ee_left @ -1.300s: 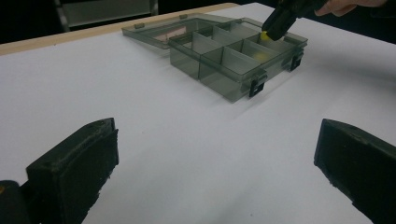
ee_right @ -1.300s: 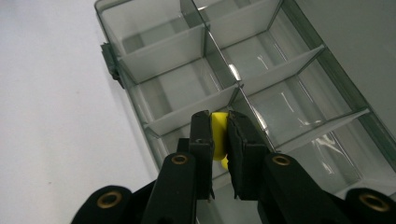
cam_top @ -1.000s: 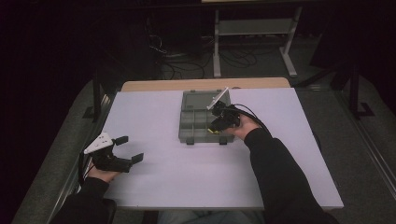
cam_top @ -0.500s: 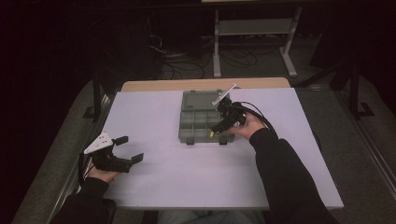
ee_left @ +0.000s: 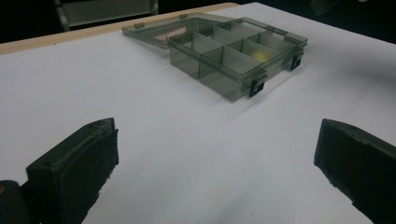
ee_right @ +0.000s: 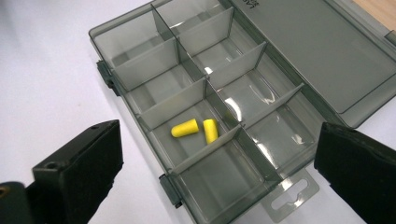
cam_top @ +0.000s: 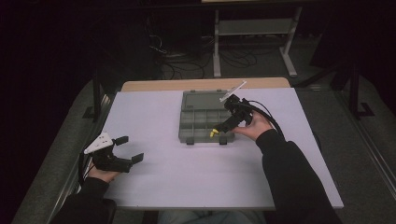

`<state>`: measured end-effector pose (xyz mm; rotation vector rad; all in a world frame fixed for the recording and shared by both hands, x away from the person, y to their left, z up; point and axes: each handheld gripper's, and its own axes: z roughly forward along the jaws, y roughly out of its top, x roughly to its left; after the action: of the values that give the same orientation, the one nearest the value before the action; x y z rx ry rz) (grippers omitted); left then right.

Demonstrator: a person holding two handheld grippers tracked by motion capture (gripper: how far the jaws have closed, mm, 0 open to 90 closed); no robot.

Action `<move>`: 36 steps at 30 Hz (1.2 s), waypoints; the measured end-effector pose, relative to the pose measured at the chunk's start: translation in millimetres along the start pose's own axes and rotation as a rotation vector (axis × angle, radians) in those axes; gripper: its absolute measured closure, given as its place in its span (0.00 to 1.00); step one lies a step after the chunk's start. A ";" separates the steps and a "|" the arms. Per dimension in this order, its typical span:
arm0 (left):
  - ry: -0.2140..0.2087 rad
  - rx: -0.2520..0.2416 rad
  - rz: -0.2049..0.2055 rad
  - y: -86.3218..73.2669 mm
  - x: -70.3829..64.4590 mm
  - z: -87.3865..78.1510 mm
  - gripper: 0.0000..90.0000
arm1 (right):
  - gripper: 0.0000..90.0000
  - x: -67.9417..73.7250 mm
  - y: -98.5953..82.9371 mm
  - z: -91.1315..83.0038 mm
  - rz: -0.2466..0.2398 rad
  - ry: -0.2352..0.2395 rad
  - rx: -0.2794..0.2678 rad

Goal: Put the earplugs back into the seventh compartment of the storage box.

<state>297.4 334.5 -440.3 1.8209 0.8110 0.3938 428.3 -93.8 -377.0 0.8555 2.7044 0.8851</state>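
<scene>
A smoky grey compartment box [cam_top: 201, 122] lies open mid-table, its lid [cam_top: 204, 99] flat behind it. Two yellow foam earplugs [ee_right: 184, 128] [ee_right: 210, 130] lie side by side in one compartment of the box [ee_right: 154, 60], near its right front corner, and show as a yellow spot [cam_top: 214, 133] from above. My right gripper [cam_top: 225, 125] hovers over that corner, and my right gripper [ee_right: 219, 140] stands open with nothing between its jaws. My left gripper [cam_top: 130, 148] rests open at the table's left front, far from the box [ee_left: 233, 56].
The white tabletop [cam_top: 196, 177] spreads wide around the box. A bare wooden strip [cam_top: 201, 84] runs along the far edge. Beyond it stand a metal stand [cam_top: 254, 28] and cables on the dark floor. My right sleeve [cam_top: 289, 177] crosses the right front.
My right gripper has shifted a little to the right over the box's right side. The left gripper has stayed put.
</scene>
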 end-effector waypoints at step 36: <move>-0.003 0.005 0.002 0.3 -0.7 0.9 0.00 | 0.01 12.4 -73.0 -30.4 0.063 -0.038 -0.069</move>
<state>297.6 333.3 -440.2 1.8266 0.8086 0.3907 374.0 -149.8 -395.1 0.9382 2.6118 0.9585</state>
